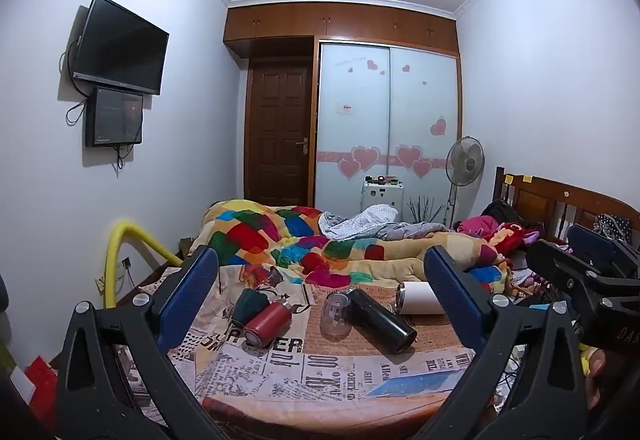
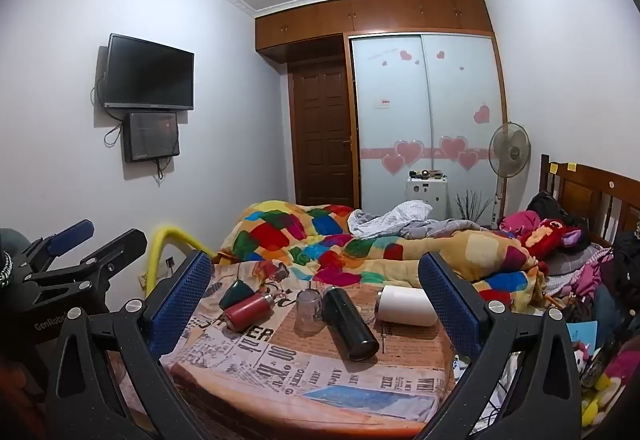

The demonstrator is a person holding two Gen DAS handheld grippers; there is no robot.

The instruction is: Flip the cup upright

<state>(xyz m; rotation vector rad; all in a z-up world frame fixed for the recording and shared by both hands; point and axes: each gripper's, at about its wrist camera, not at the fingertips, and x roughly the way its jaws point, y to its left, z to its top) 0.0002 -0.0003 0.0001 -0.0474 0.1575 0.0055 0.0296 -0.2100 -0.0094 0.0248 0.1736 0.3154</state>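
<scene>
While held above the near edge of the bed, left claw (image 1: pixel 320 304) spread wide, nothing between the blue pads (image 1: pixel 192 296). Right claw (image 2: pixel 316 300) likewise spread wide, gripping nothing; also seen at the right edge of the left view, side on.

Under both: newspaper-print sheet (image 1: pixel 280 372) over the bed end, five vessels on it. Clear cup (image 1: pixel 335 314) near the middle, small, seemingly mouth-down, just beside the black flask (image 1: pixel 380 322), contact unclear. Black flask on its side, bottom toward the camera. Red bottle (image 1: pixel 267 322) on its side, touching the dark green cup (image 1: pixel 248 304), also tipped over. White tumbler (image 1: pixel 418 298) on its side, far end cut off by the right pad. Thin metal rod beside the black flask in the right view, too small to name.

Beyond: patchwork quilt (image 1: pixel 320 244) bunched up, grey blanket, red plush toy (image 2: pixel 548 236) by the wooden headboard. Yellow padded rail (image 1: pixel 120 252) at left. Pale walls, two dark screens mounted at left, one brown door (image 1: pixel 280 135), one wardrobe with heart stickers (image 1: pixel 388 119), one standing fan (image 1: pixel 464 163). Clutter at far right blurred.
</scene>
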